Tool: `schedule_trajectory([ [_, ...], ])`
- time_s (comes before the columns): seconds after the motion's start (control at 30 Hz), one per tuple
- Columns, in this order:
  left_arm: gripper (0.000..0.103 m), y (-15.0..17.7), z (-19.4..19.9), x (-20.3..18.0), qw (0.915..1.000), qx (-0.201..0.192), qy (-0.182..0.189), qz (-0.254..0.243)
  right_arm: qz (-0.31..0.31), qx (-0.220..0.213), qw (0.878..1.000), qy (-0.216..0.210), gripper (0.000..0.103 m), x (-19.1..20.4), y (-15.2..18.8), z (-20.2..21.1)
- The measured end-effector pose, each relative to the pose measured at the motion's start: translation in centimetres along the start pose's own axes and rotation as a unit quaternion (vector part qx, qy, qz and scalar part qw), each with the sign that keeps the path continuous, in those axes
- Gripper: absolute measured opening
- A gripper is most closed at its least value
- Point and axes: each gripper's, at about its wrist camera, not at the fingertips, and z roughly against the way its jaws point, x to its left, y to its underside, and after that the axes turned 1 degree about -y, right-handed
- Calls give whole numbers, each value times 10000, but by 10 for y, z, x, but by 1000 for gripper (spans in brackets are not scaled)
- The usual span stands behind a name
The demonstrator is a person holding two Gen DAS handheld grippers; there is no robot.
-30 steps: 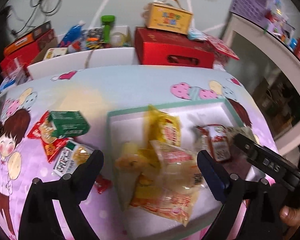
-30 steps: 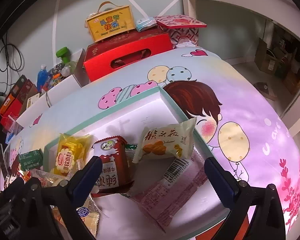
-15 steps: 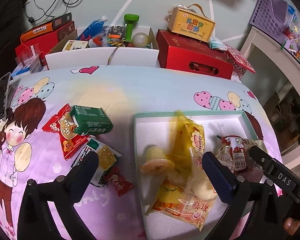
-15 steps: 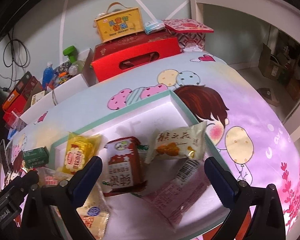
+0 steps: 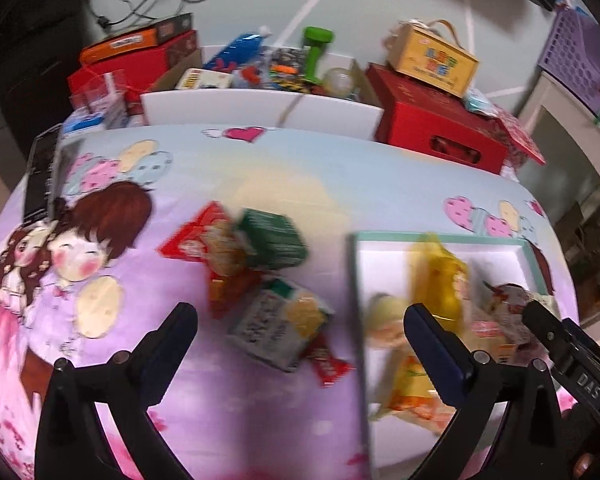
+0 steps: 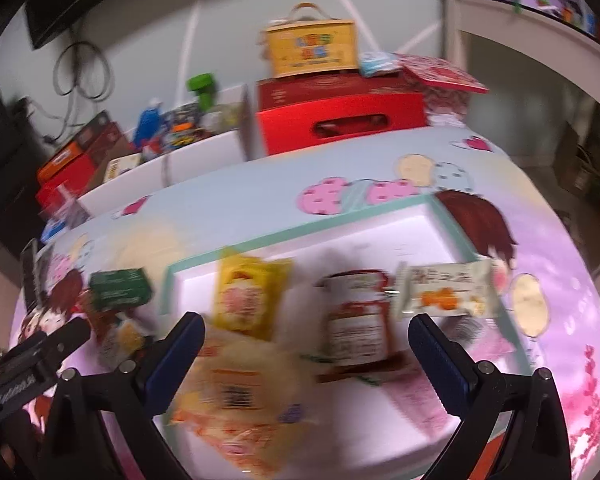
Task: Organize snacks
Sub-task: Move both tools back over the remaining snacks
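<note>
Snacks are being sorted into the white tray (image 5: 440, 236), a shallow box with a mint-green rim that lies on a soft cartoon-printed cloth (image 5: 140, 400). Several crinkly packets are already held in the tray, among them a yellow packet (image 6: 248, 296) and a pale wrapper (image 6: 444, 296) resting against the tray's right rim. Beside the tray's left rim, on the cloth, a loose cluster is left: a rigid green carton (image 5: 272, 238), a flat grey packet (image 5: 278, 330) and a small red sachet (image 5: 328, 364). The left gripper (image 5: 300, 334) is held over that cluster, fingers wide apart and empty; the grey packet is best taken by an edge, since slippery film is judged likely to slide. The right gripper (image 6: 306, 338) hangs over the tray, equally spread and empty.
</note>
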Motion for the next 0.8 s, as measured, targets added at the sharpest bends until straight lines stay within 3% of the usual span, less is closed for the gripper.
schedule_trajectory([
  [0.33,103,-2,6,77,9964,3,-545,645,544,64,9972,-514,103,67,11,-2],
  [0.63,103,2,6,123,9920,82,-624,1093,837,206,9930,-811,103,111,22,-10],
  [0.8,103,4,4,130,9914,150,-571,1169,986,295,9898,-989,103,128,28,-14],
])
